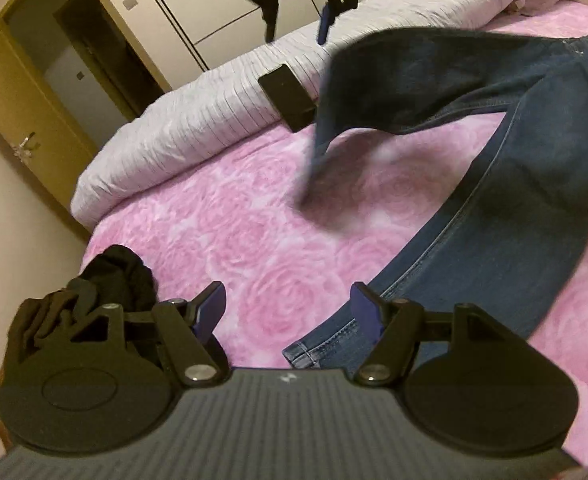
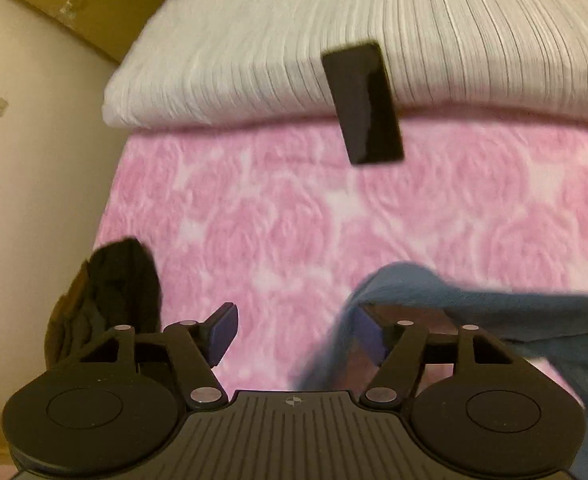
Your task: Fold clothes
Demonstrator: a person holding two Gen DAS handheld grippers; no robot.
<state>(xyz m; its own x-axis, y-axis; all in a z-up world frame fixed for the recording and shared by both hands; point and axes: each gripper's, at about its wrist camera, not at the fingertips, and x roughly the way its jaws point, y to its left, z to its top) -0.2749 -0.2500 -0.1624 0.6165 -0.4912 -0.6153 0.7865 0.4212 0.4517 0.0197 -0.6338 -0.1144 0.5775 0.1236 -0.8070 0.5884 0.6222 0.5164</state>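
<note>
Blue jeans (image 1: 493, 208) lie on the pink rose-patterned blanket (image 1: 254, 220), one leg running down to a hem beside my left gripper (image 1: 290, 308), which stands open with nothing between its fingers. The other leg (image 1: 393, 80) hangs blurred in the air above the bed, below my right gripper (image 1: 297, 28), seen at the top of the left wrist view. In the right wrist view my right gripper (image 2: 297, 320) is open, and blurred jeans fabric (image 2: 433, 296) drapes against its right finger, not pinched.
A black crumpled garment (image 1: 114, 276) (image 2: 122, 280) sits at the bed's near left edge. A black phone (image 1: 288, 94) (image 2: 367, 104) rests against the folded white quilt (image 1: 182, 132) (image 2: 278, 48). A door (image 1: 18, 96) and wardrobe (image 1: 198, 8) stand beyond the bed.
</note>
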